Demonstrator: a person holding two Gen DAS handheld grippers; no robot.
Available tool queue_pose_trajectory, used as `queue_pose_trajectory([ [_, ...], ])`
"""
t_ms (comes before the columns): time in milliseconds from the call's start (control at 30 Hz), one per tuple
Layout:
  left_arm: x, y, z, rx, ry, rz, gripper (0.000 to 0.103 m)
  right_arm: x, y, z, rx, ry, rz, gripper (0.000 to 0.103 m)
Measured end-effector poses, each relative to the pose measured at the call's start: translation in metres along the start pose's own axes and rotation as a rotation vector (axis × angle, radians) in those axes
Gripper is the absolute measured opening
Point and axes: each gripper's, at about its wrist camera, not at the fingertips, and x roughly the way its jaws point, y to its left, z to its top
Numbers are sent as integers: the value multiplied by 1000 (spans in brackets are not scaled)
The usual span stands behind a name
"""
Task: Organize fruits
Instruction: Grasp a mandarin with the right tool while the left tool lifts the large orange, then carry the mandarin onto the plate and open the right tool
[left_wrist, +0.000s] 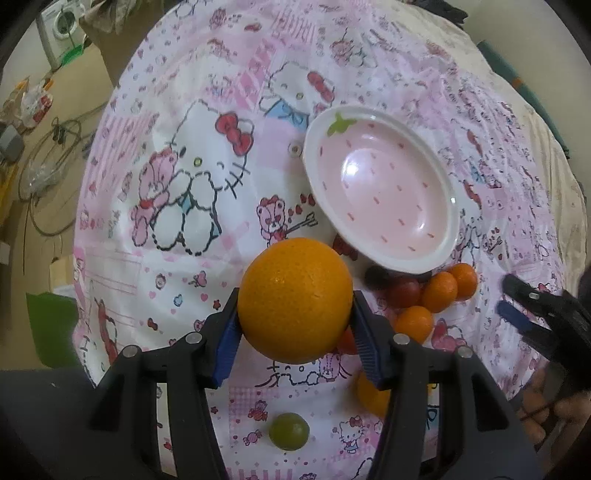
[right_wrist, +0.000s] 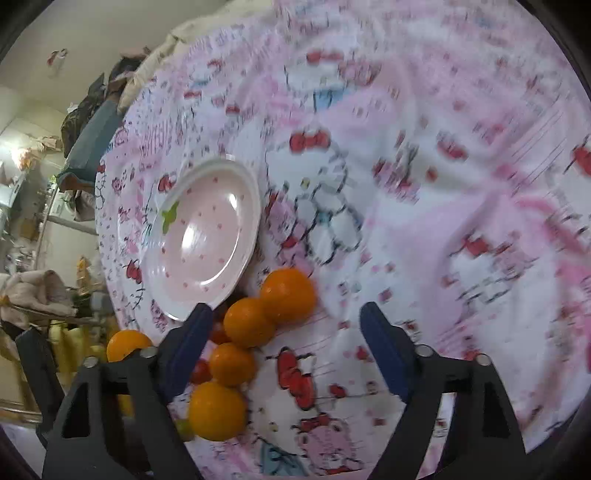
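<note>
the pink bowl (left_wrist: 382, 192) with a white rim and a green leaf mark has nothing in it. it sits on the cartoon cat cloth (left_wrist: 184, 184) over the counter. the left hand-held gripper (left_wrist: 295, 328) squeezes one big orange (left_wrist: 294, 300), lifted up just in front of the bowl. beside the bowl's near edge lie three small oranges (left_wrist: 439, 291) in a bunch, touching (a fourth one (right_wrist: 217, 410) sits nearer, in the right view). one green grape (left_wrist: 289, 431) lies further from the bowl. some red fruits (left_wrist: 404, 293) hide there too; i cannot count them. the right hand-held gripper (right_wrist: 286, 352) is spread wide, holding nothing.
</note>
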Motion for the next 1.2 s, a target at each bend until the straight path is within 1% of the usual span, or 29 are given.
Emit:
queue_pose_trajectory([
  [167, -12, -5, 0, 30, -33, -2, 51, 26, 3, 6, 29, 67, 30, 61],
  [233, -14, -7, 0, 38, -42, -6, 51, 33, 4, 10, 36, 71, 31, 60],
  [300, -16, -9, 0, 45, -50, -6, 51, 37, 4, 12, 35, 64, 5, 59],
  [367, -17, -9, 1, 49, -56, -6, 51, 44, 1, 13, 37, 75, -23, 54],
  [500, -16, -10, 1, 47, -54, -8, 51, 49, -6, 12, 57, 87, -28, 49],
  [533, -16, -10, 1, 45, -52, -9, 51, 48, -7, 12, 60, 83, -9, 45],
  [733, -12, -12, 1, 43, -44, -6, 51, 44, -7, 12, 47, 75, 2, 44],
  [967, -12, -12, 2, 44, -51, 2, 51, 25, -1, 15, 25, 14, 29, 44],
  [1067, -22, -13, 10, 59, -52, -15, 51, 13, 6, 19, 4, -16, 51, 44],
  [1200, -35, -19, 27, 92, -74, -6, 51, -2, 24, 27, -75, -59, 61, 44],
])
